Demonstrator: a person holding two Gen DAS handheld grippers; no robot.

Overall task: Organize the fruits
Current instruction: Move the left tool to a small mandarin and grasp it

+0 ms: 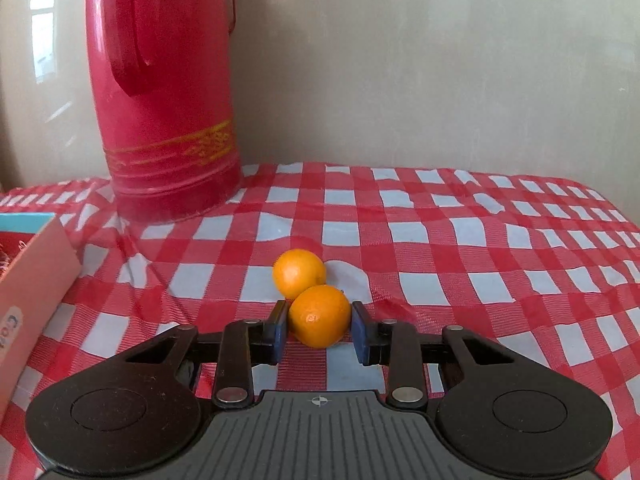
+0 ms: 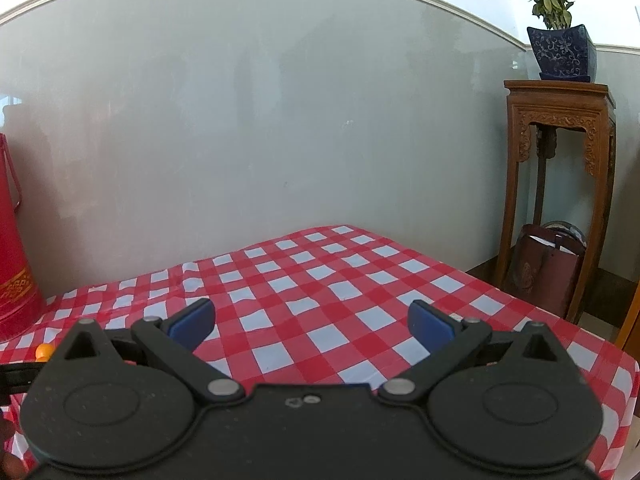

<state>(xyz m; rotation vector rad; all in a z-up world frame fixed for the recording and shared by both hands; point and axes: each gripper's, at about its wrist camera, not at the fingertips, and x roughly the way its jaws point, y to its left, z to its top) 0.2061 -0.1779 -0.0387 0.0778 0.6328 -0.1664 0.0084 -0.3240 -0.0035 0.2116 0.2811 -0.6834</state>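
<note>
The left claw has its blue pads pressed against both sides of the near orange, which sits on the red-and-white checked cloth of the bench. A second orange lies just behind it at about 11 o'clock, the two touching or very nearly so — the overlap makes that hard to judge. Whether the gripped orange is lifted off the cloth cannot be told from here.

Farther back at 10 o'clock stands a tall red flask with yellow bands near its base, upright against the pale wall. At 9 o'clock, by the left edge, a pink box is tilted, with a blue-edged thing behind it.

The right claw hangs over bare checked cloth with its jaws spread wide and nothing between them. At 9 o'clock in its view a sliver of orange peeks past the claw's body. Off the bench at 2 o'clock, a carved wooden stand carries a blue pot with a green plant — a dark red bag sits under it.
</note>
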